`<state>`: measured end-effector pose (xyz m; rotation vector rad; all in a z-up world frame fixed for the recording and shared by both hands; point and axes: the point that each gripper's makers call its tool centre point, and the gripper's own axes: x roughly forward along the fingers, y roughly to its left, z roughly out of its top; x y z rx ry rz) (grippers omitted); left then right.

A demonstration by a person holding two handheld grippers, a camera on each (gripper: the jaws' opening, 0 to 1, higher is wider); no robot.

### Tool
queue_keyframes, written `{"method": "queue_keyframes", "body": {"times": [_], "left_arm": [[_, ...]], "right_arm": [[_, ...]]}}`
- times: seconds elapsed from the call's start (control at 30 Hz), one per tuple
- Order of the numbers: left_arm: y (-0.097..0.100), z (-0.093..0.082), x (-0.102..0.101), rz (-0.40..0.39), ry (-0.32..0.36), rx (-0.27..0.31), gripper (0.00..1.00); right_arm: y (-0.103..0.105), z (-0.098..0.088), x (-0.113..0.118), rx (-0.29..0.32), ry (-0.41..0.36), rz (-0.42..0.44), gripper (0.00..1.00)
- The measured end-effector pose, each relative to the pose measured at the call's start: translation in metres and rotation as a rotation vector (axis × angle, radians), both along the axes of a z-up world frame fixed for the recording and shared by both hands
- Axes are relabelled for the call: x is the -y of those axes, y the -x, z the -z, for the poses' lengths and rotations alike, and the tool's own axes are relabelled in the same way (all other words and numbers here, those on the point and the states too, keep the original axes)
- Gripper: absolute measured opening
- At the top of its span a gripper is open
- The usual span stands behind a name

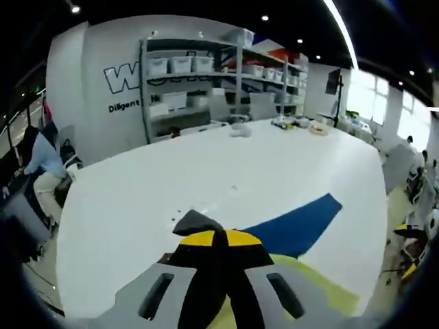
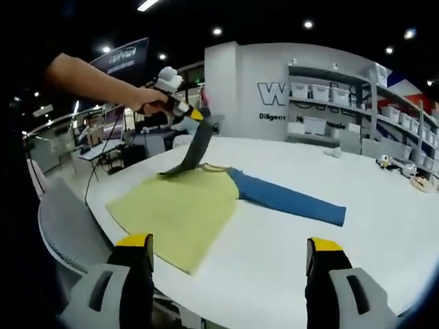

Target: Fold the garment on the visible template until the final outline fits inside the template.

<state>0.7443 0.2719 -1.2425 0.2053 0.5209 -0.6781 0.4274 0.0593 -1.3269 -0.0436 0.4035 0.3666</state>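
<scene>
While the garment (image 2: 206,205) is spread mostly flat, folding is judged barely begun. Its grey sleeve (image 2: 191,156) is pinched by the left gripper (image 2: 194,115); the right gripper (image 2: 230,271) is held spread, empty

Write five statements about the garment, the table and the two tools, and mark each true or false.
1. The left tool is shut on a dark sleeve, lifting it off the table. True.
2. The right tool grips the garment's hem. False: its jaws stand open over the table's near edge, holding nothing.
3. The blue sleeve lies flat, stretched out on the white table. True.
4. The garment's body is red. False: it is pale yellow.
5. The shelves by the back wall are bare. False: they hold white bins.
</scene>
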Motion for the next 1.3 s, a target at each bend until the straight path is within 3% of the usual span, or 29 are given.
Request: {"method": "queue_keyframes", "body": {"times": [0.07,0.23,0.43,0.6,0.77,1.03,1.3], "left_arm": [[0.004,0.007,0.006,0.048,-0.016,-0.012,0.05],[0.015,0.013,0.015,0.135,-0.045,0.028,0.26],[0.025,0.024,-0.007,0.148,-0.077,0.022,0.23],[0.034,0.039,-0.042,0.110,-0.106,-0.014,0.23],[0.040,0.054,-0.052,0.099,-0.129,-0.032,0.22],[0.044,0.078,-0.023,0.137,-0.124,-0.048,0.28],[0.046,0.113,0.013,0.245,-0.179,-0.033,0.32]], "right_arm": [[0.001,0.000,0.003,-0.002,-0.010,0.011,0.91],[0.004,0.009,0.005,-0.025,-0.016,0.016,0.91],[0.004,0.022,0.000,-0.057,-0.027,-0.004,0.91],[-0.003,0.024,-0.008,-0.062,-0.048,-0.013,0.90],[-0.011,0.026,-0.018,-0.063,-0.067,-0.025,0.90],[-0.006,0.032,-0.019,-0.090,-0.066,-0.028,0.90],[-0.002,0.032,-0.004,-0.112,-0.068,0.007,0.90]]}}
